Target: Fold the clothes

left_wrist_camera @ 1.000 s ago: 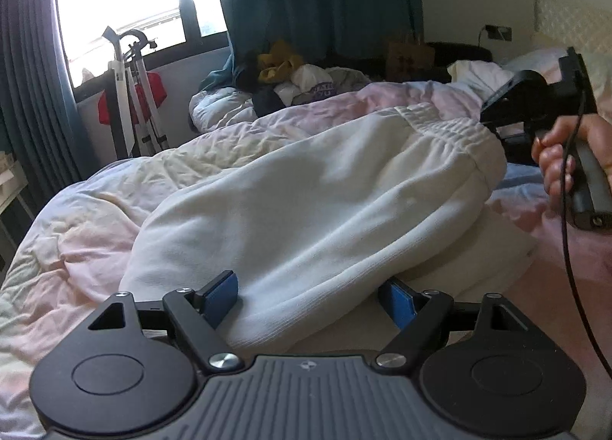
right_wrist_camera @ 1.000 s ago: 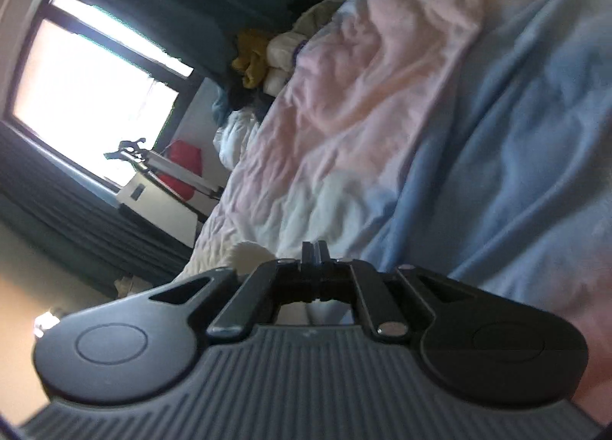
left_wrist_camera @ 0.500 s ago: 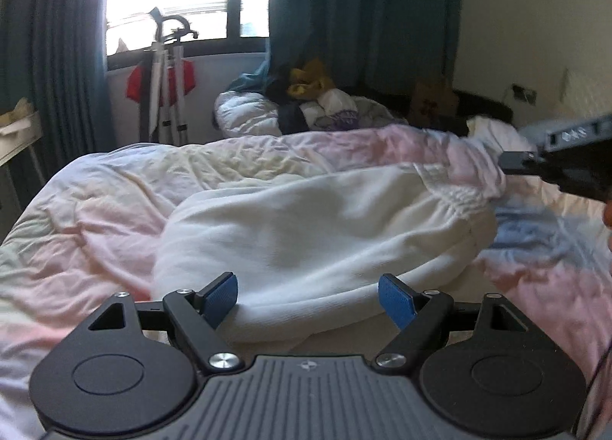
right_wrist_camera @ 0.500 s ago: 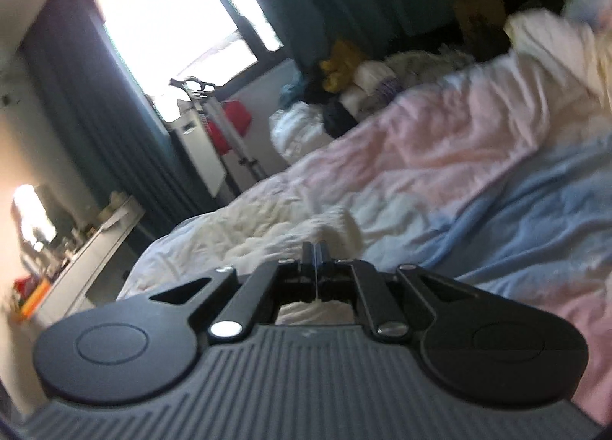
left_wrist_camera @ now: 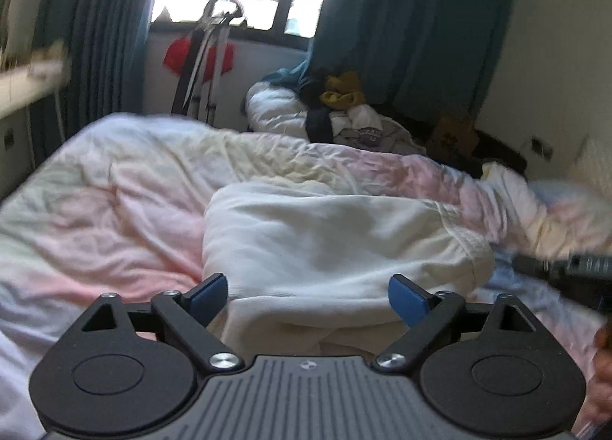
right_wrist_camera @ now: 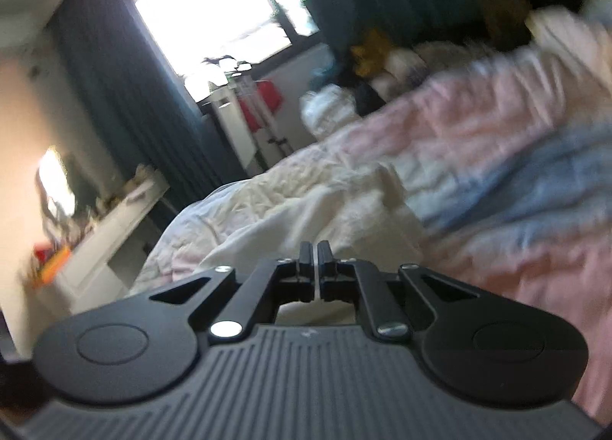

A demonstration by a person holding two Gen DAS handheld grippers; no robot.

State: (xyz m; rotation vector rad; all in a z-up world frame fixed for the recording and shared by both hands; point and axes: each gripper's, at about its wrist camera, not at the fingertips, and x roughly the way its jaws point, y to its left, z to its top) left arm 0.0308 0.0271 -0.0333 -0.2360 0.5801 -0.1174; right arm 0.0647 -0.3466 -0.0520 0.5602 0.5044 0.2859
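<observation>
The left hand-held gripper [left_wrist_camera: 308, 296] is hovering with its blue-padded fingers [left_wrist_camera: 208, 293] spread wide, the near end of a folded white garment [left_wrist_camera: 332, 249] lying between them, though whether the pads are touching the cloth is hard to tell. The garment is lying across the middle of the bed [left_wrist_camera: 95, 210], on a crumpled quilt in pale pink, cream and blue, with its gathered hem pointing toward the bed's right side. At the right edge of the left wrist view, the right hand-held gripper [left_wrist_camera: 566, 268] is showing only as a dark, blurred bar just beside that hem, cut off by the frame, with a sliver of the hand holding it below. The right wrist view is showing what the other cannot: the right hand-held gripper [right_wrist_camera: 315, 254] with its black fingers pressed almost together, a thin pale strip sitting in the slit between them; whether that is pinched cloth or light is unclear. This view is tilted and smeared, so the garment [right_wrist_camera: 306, 218] is merging with the quilt. Beyond the bed's far edge, a heap of clothes [left_wrist_camera: 344, 111] is sitting below teal curtains [left_wrist_camera: 401, 19].
</observation>
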